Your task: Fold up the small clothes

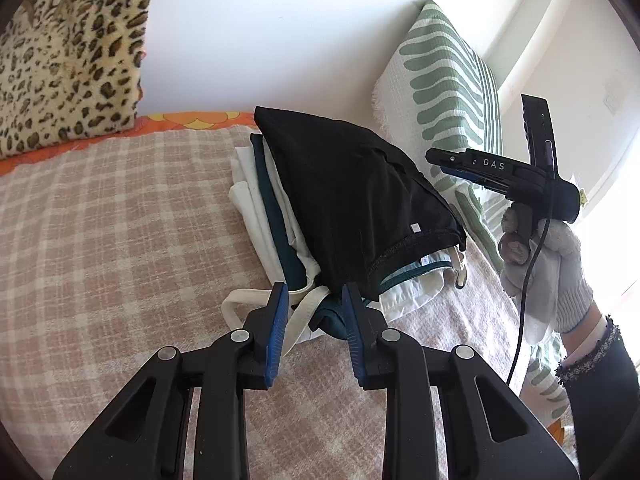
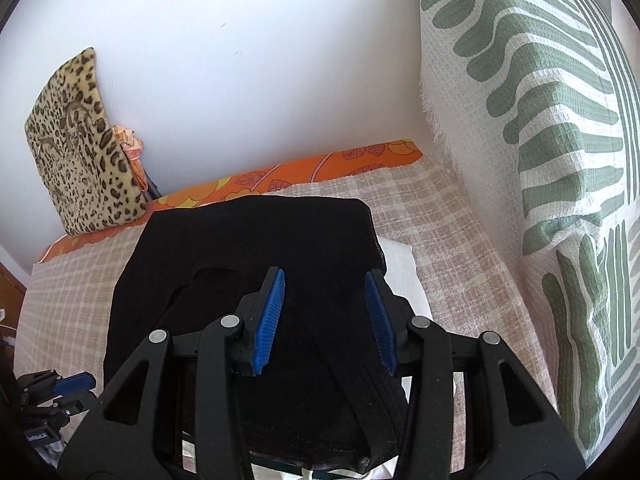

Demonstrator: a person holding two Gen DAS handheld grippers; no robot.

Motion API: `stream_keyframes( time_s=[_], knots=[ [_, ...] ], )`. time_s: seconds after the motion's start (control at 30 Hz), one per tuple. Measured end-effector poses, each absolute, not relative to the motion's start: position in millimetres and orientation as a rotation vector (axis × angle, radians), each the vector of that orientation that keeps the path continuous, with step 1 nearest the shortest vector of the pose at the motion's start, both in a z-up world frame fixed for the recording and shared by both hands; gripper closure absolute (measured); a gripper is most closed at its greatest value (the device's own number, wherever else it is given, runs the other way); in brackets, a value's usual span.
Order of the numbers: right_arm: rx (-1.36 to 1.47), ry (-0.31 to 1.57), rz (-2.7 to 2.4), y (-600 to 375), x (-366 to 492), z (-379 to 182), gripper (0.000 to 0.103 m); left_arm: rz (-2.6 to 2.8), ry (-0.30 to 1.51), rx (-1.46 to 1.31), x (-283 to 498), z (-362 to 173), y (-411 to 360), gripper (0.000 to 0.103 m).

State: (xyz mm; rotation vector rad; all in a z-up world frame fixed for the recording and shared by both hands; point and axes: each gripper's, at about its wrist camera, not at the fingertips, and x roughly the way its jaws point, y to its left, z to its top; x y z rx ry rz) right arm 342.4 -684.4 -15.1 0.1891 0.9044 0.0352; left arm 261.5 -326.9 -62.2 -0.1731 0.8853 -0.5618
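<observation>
Black garment (image 1: 360,196) tops folded clothes stack (image 1: 272,216) on checked bed cover (image 1: 120,240). Left tongs (image 1: 314,320) released, empty, at stack edge. Right tongs (image 2: 326,316) released, empty, over black garment.

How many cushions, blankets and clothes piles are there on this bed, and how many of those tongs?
Cushions: 2, the leopard cushion and the green leaf cushion
Checked blanket: 1
Clothes pile, black garment on top: 1
Tongs: 2, left tongs and right tongs
Total: 6
</observation>
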Motion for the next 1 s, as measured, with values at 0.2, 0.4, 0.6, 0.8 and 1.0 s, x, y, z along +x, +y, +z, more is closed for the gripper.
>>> stream_keyframes(
  time_s=[0.2,0.4,0.6,0.8,1.0],
  knots=[
    [0.181,0.876,0.04,-659,310,18,0.054,-0.569,0.796,-0.133,225,-27,-315,0.053],
    [0.182,0.823,0.054,-630,273,58,0.046,-0.566,0.721,-0.102,194,5,-300,0.04],
    [0.182,0.792,0.055,-604,241,83,0.041,-0.557,0.67,-0.069,163,26,-288,0.03],
    [0.154,0.776,0.048,-577,211,95,0.033,-0.548,0.635,-0.061,139,36,-275,0.025],
    [0.166,0.759,0.023,-560,184,94,0.023,-0.548,0.621,-0.055,119,36,-264,0.023]
  ],
)
